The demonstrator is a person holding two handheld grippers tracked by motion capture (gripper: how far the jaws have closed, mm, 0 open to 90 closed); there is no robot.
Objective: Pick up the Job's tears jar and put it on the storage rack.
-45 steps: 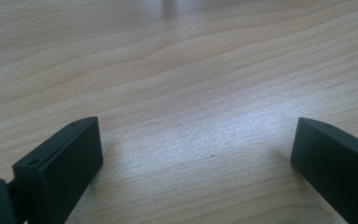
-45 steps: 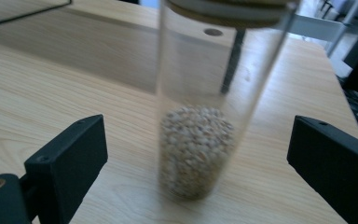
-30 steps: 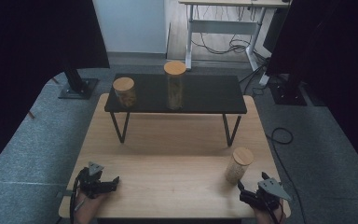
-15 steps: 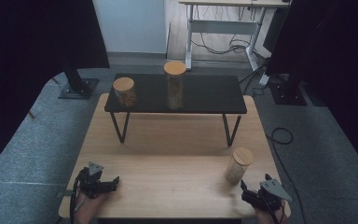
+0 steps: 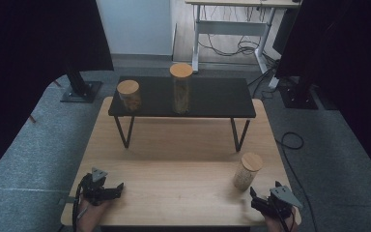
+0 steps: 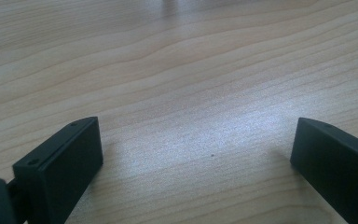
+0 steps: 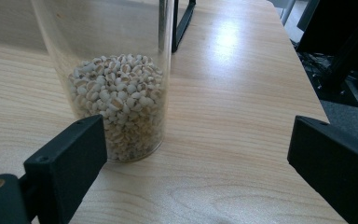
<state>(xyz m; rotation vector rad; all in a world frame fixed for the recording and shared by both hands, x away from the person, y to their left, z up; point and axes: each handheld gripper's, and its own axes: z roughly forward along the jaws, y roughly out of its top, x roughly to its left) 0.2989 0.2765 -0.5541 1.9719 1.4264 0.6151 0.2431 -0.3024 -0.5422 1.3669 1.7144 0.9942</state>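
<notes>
**Near the front right corner, a jar waits for us**

At the front right corner of the desk (image 5: 183,193) stands the jar (image 5: 247,170). It is the thing closest to our right claw (image 5: 260,203), so we think the job now is to pick it up.

The jar stands straight up. Its long side runs from the desk to the sky, and its wooden lid (image 5: 251,161) points up. It is clear, and in the right gripper view we see small pale beans (image 7: 116,100) filling the bottom part of the jar (image 7: 107,70).

Our right claw (image 7: 196,144) is spread wide and holds nothing. The jar sits off to the left, in front of the left jaw, not in the gap. So first we should slide the claw sideways until the jar is in the middle of the gap. Then we push forward, one jaw on each side, low where the beans are heavy. We squeeze slowly, because glass is slippery. We must not bump the jar with a jaw, or it may tip and roll. We keep it straight up when we lift.

Our left claw (image 5: 112,190) rests near the front left corner. In the left gripper view, the left claw (image 6: 198,140) is spread wide too, with bare wood between the jaws.

At the back of the desk stands a black shelf (image 5: 212,96) with a short jar (image 5: 129,95) and a tall jar (image 5: 181,87) on it.
</notes>
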